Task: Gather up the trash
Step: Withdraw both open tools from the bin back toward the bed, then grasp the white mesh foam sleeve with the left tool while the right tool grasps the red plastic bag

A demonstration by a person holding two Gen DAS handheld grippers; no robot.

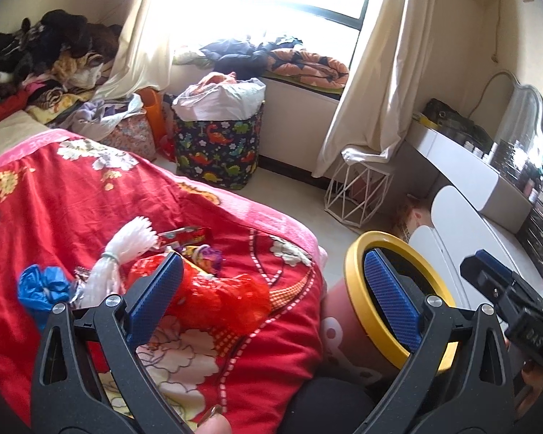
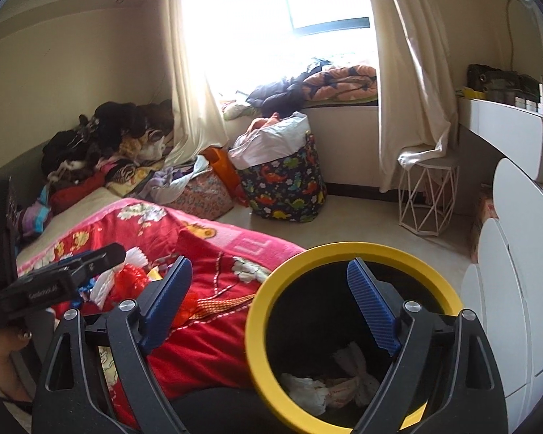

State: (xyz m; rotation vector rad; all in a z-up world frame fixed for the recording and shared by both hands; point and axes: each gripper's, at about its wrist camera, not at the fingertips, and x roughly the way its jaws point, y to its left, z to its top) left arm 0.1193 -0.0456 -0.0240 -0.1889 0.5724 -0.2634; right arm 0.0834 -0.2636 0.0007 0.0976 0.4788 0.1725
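Bedroom clutter fills the left wrist view: a bright window with cream curtains, a dark fabric basket printed with dinosaurs on the pale floor, a white wire stool and a bed under a red floral blanket; on that blanket lies the trash: a crumpled red mesh bag, a white tied plastic bundle, a crumpled blue plastic bag and some shiny snack wrappers; the left gripper has its blue-padded fingers spread wide and clamping nothing, the left pad over the red mesh bag, the right pad in front of the yellow-rimmed round trash bin that stands beside the bed; the right gripper's dark body shows at the right edge.

From the right wrist, the same window and curtains back the scene; the right gripper hovers above the yellow-rimmed round trash bin, fingers released and wide apart with nothing between them; crumpled white wrappers lie in the bin's dark bottom; the left gripper reaches over the trash on the red floral blanket, where the red mesh bag shows.
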